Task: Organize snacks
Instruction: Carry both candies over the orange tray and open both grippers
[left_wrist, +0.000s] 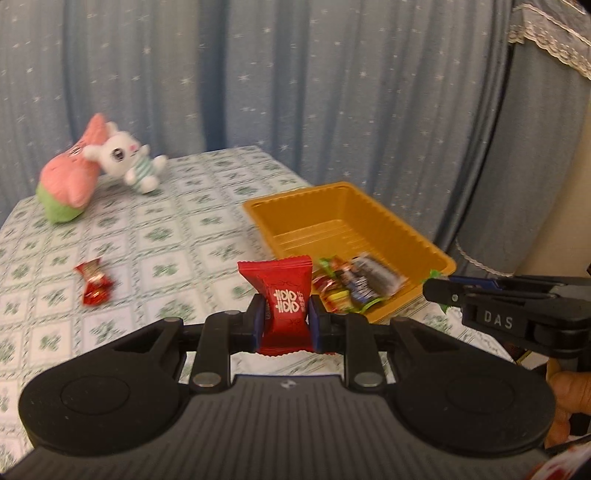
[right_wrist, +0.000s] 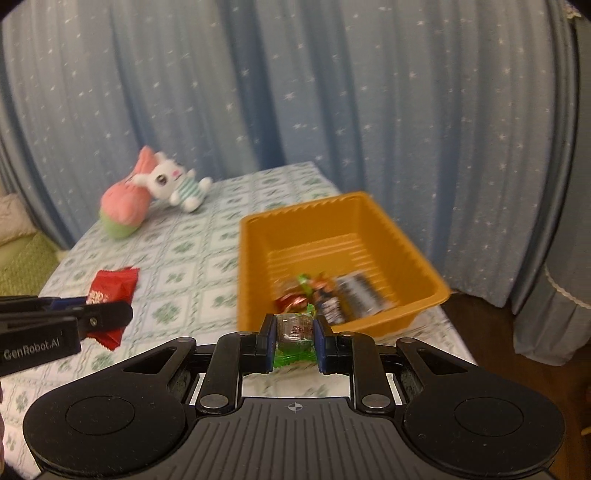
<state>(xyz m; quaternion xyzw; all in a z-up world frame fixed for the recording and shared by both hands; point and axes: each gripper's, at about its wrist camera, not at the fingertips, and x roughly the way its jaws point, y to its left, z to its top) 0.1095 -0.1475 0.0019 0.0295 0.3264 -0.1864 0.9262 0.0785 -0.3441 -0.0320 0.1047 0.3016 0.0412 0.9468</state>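
My left gripper is shut on a red candy packet with white characters, held above the table just left of the orange tray. It also shows in the right wrist view. My right gripper is shut on a green-wrapped candy, held at the tray's near edge. Several wrapped snacks lie in the tray's near end. A small red foil candy lies loose on the tablecloth to the left.
The table has a green-and-white checked cloth. A pink plush and a white bunny plush lie at its far left corner. Blue star-patterned curtains hang behind. The table's right edge runs just beyond the tray.
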